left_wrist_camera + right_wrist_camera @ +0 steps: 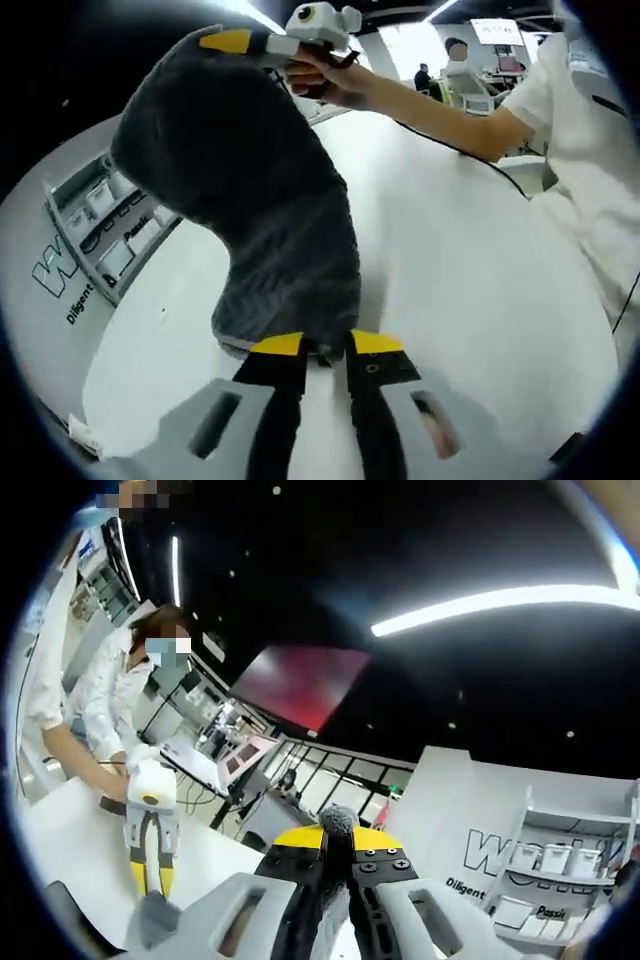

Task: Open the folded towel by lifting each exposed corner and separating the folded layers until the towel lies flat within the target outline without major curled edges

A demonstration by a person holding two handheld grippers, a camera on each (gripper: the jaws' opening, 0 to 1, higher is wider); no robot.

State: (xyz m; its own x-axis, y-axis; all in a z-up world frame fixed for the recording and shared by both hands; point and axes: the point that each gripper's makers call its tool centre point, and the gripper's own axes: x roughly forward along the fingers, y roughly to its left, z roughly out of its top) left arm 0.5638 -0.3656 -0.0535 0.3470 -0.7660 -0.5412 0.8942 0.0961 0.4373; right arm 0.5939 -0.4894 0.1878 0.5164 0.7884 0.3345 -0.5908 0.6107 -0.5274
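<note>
A: The grey towel (250,200) is soft and floppy. The left gripper (327,345) pinches its low edge, just above the white bench (470,260).

B: And the right gripper (262,42) pinches the top corner, high up?

A: Yes. Hold the corners. There is lots of open bench right of the left fingers.

We see the towel (250,190) as grey fuzzy cloth, matt, with a soft nap. The table (470,280) looks smooth, white, faintly glossy. The left gripper (325,345) looks like matt grey and black plastic with yellow tips; the right gripper (336,840) looks the same.
</note>
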